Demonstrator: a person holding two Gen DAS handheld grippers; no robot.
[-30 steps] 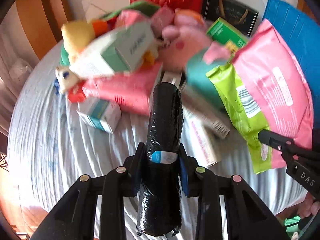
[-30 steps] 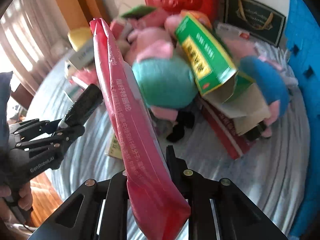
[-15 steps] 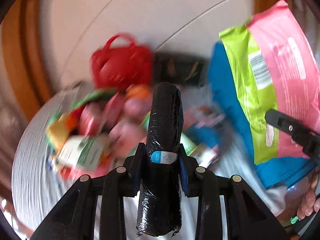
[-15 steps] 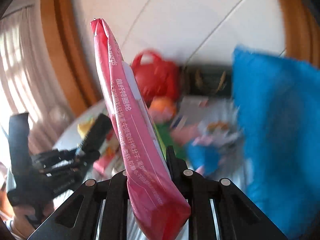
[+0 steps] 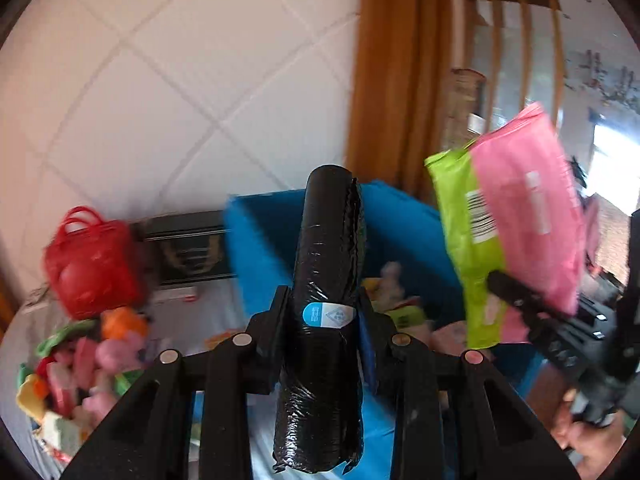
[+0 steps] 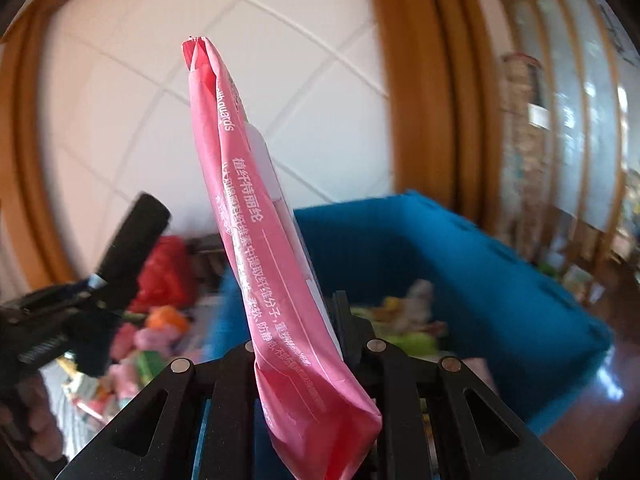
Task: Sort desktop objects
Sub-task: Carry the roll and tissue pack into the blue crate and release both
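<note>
My left gripper is shut on a black roll of bin bags that stands up between the fingers. My right gripper is shut on a pink and green wipes pack, seen edge-on; in the left wrist view the pack shows its flat face at the right. Both are held up in front of a blue bin, also in the left wrist view, with small items inside. The left gripper and its roll show at the left of the right wrist view.
A pile of plush toys and boxes lies on the striped cloth at the left. A red bag and a dark box stand against the tiled wall. A wooden door frame and shelves rise at the right.
Both grippers have swung right and up, away from the toy pile, and now face the blue bin. Each still holds its item.
</note>
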